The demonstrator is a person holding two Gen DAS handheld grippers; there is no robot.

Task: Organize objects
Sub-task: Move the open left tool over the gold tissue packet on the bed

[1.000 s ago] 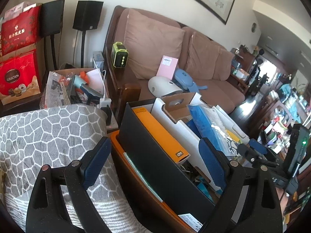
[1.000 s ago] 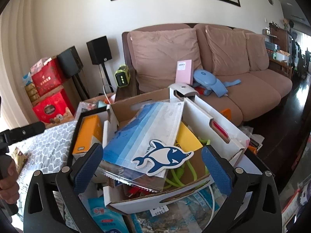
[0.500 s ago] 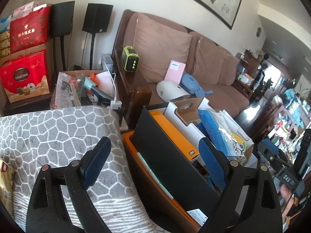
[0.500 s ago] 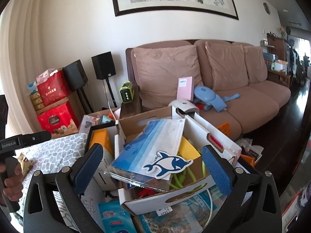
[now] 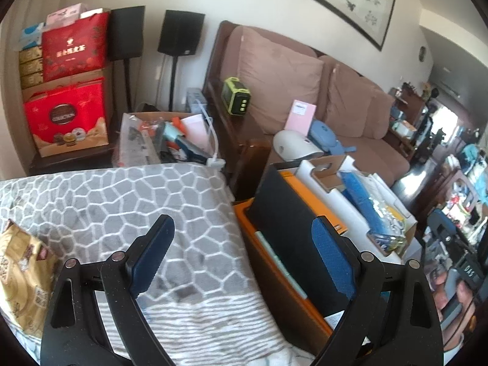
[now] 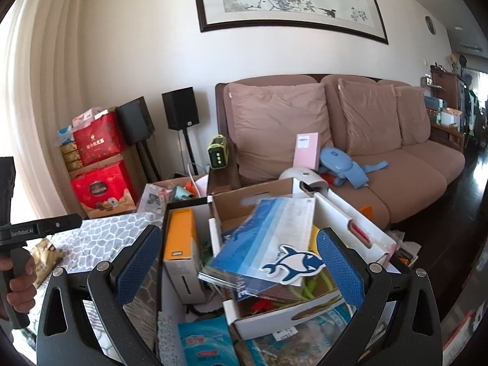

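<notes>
A gold snack packet (image 5: pixel 21 277) lies far left on the grey patterned blanket (image 5: pixel 122 201). The left gripper (image 5: pixel 244 262) hovers spread, empty (over the blanket's edge). The right gripper (image 6: pixel 241 265), spread and empty too, faces the cluttered cardboard box (image 6: pixel 292 311).

Boxes between my two grippers, sofa behind them.

My left gripper (image 5: pixel 242 254) hangs over the edge of the patterned cloth (image 5: pixel 122 201), with the snack bag (image 5: pixel 21 277) lying on that cloth to its left and the crate of boxes (image 5: pixel 283 277) just to its right. My right gripper (image 6: pixel 239 263) sits over the cardboard box (image 6: pixel 305 311); the dolphin pouch (image 6: pixel 268 238) lies on top of it, and the upright box (image 6: pixel 180 241) stands to its left. Behind all this is the sofa (image 6: pixel 396 164), and the gift boxes (image 6: pixel 100 164) are stacked far left, beside the speakers (image 6: pixel 180 108).
</notes>
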